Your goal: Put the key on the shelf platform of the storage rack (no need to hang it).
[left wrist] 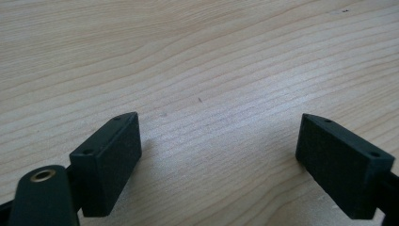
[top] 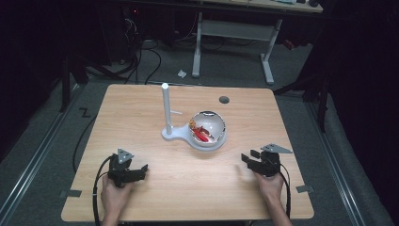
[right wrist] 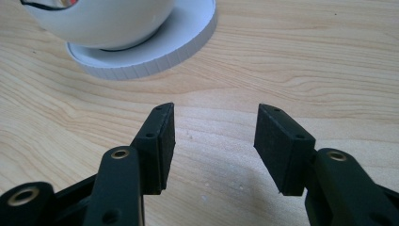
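- Grippers sit at the near edge of the table (top: 141,197), one per hand, both low over the wood and well apart from each other, so the middle stays free for reaching in.
- Left gripper (top: 139,173) at near left: jaws wide apart with nothing between them, bare wood ahead in its own view (left wrist: 219,141). It looks parked, not aimed at anything.
- Right gripper (top: 250,160) at near right: jaws apart, less widely, empty, and in its own view (right wrist: 214,129) they point toward the bowl, so it is likely the one to go in first.
- Bowl (top: 208,129), white and round, sits mid-table on a white stand (top: 176,134), which keeps it put. Its side and the stand's ribbed disc show in the right gripper view (right wrist: 141,52).
- Red and orange bits (top: 201,132) lie inside the bowl; what they are is too small to tell.
- White post (top: 165,108) rises upright from the stand, just left of the bowl, with a small peg on its side, maybe for hanging something.
- Judgement: work not yet begun, nothing gripped.
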The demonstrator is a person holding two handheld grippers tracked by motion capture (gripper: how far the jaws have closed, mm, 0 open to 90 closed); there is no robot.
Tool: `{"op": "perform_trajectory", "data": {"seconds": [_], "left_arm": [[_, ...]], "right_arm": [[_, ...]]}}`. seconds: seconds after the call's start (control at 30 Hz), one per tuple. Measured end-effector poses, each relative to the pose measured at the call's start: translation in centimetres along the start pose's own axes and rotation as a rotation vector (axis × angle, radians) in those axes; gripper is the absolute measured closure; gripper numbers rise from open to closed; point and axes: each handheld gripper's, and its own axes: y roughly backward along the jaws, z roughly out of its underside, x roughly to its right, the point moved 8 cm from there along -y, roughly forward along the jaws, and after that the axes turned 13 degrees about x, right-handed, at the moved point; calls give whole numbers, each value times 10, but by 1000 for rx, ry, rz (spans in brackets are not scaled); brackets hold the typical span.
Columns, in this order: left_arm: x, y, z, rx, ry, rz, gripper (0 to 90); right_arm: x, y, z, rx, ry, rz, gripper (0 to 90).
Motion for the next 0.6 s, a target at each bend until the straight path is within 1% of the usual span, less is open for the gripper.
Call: {"op": "perform_trajectory", "data": {"seconds": [0.43,0.53,0.57,0.6], "left_arm": [[0,0,0,0,0,0,150],[0,0,0,0,0,0,150],[0,0,0,0,1,0,150],[0,0,0,0,0,0,150]], "right_arm": [[6,-8,6,-30,40,44,458],[8,-12,9,-51,61,65,453],[10,-13,12,-66,72,73,450],[10,-13,12,-66,72,73,450]]}}
